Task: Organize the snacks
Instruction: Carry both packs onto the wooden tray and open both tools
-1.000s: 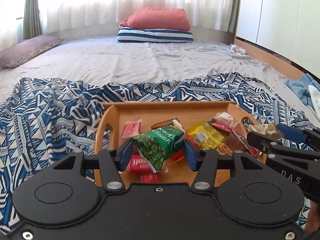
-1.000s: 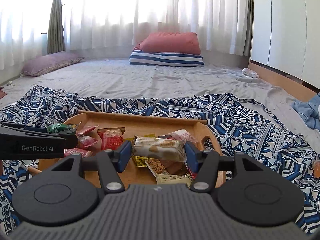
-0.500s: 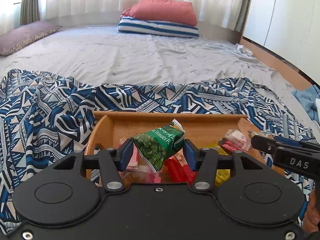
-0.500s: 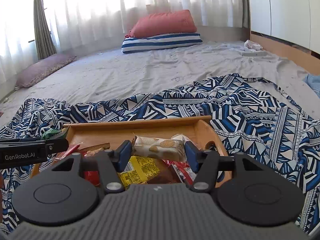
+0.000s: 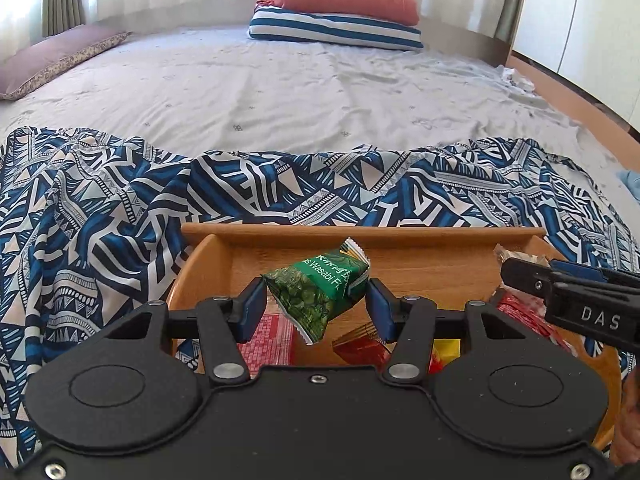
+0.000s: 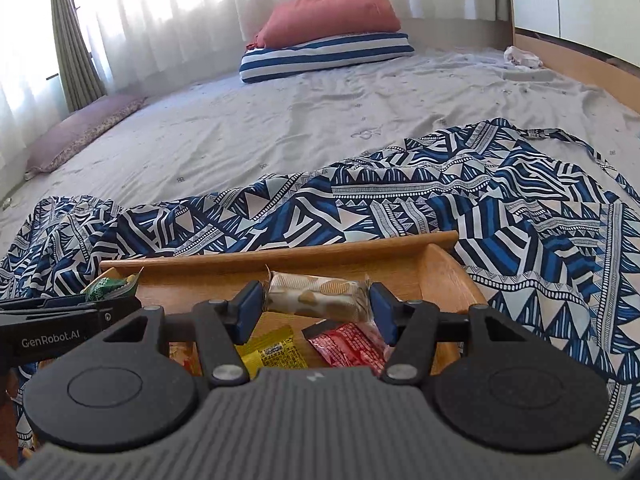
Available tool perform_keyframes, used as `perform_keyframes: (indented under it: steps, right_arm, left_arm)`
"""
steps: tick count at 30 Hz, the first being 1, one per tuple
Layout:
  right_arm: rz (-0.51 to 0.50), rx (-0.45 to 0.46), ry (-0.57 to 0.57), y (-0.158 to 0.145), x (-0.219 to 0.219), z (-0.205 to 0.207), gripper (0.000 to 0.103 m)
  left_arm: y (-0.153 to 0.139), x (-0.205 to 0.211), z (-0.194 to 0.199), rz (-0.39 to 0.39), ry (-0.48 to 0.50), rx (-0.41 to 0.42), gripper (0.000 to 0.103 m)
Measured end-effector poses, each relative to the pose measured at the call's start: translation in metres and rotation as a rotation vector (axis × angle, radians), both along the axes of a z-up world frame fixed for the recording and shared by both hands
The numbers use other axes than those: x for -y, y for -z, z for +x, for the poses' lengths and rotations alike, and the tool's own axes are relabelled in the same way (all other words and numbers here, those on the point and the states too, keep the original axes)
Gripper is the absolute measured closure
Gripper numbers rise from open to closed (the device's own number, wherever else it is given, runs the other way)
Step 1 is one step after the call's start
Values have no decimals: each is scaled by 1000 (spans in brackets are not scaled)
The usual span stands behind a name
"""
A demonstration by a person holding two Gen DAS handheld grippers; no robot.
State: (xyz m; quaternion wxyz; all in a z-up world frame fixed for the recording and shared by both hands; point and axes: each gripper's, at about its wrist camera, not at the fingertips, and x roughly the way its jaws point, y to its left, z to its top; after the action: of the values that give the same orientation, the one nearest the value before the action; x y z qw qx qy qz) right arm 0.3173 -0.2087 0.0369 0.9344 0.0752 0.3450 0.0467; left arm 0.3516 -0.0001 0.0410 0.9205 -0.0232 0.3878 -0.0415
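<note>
left gripper (image 5: 316, 310) fingers grip wasabi packet (image 5: 318, 294) | right gripper (image 6: 316, 307) fingers grip biscuit pack (image 6: 318, 300), fully seen only here

Tray (image 5: 400, 236) near half hidden behind claw body (red packets (image 5: 272, 336) partly covered).

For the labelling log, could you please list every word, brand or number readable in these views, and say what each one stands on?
"Wasabi", with cut-off letters either side: green snack packet held in the left gripper.
"DAS": side of the right gripper, seen from the left wrist view.
"GenRobot.AI": side of the left gripper, seen from the right wrist view.
Print on the yellow packet and the red packet: too small to read.
Beige biscuit packet: no readable text.
</note>
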Motion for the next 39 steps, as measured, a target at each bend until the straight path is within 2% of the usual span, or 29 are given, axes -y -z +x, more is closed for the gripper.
perform_keyframes:
  steps: [15,29,39]
  right_arm:
    - [-98,-6,-66,24,-20,14,41]
    - [-124,-4,-100,29,-33,17,41]
    - [-120,-5,-105,37,-34,16,41]
  left_arm:
    - [27,7,12,42,0,-9,51]
    - [33,7,16,35,4,-10,51]
    - [36,11,17,62,9,8,50]
